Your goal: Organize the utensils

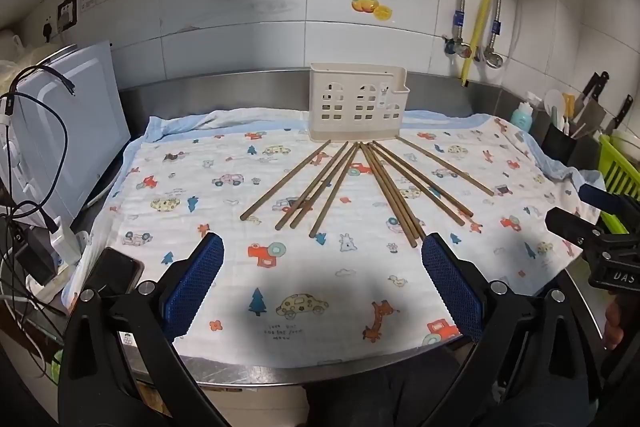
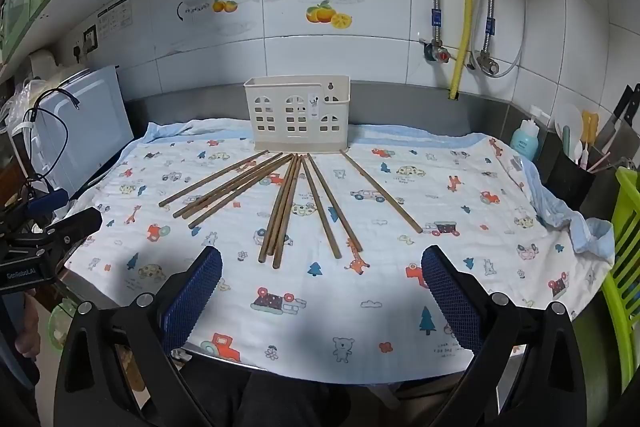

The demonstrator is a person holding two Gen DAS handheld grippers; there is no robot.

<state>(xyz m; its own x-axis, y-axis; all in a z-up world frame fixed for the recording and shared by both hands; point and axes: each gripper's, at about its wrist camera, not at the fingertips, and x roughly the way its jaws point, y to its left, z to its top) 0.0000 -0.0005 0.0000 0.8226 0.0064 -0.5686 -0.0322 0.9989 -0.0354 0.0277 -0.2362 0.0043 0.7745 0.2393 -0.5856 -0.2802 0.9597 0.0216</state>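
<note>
Both tools spread wide, empty: left tool (image 1: 322,281), right tool (image 2: 322,293). Chopsticks (image 1: 362,183) fanned on cloth (image 1: 224,267) before holder (image 1: 358,107). Pinch one stick mid-shaft, tip up, drop into holder.

Right gripper (image 2: 322,263) low at six o'clock, blue pads wide apart, nothing between them, hovering over the near edge of a patterned cloth (image 2: 460,195). Brown chopsticks (image 2: 288,203) fanned across the cloth's middle, far ends converging toward twelve o'clock, just before a cream utensil holder (image 2: 298,115) standing upright against the steel backsplash. Left gripper (image 2: 52,227) partly seen at nine o'clock. At three o'clock, a black cup of tools (image 2: 570,183), with a teal bottle (image 2: 524,141) beside it.
</note>
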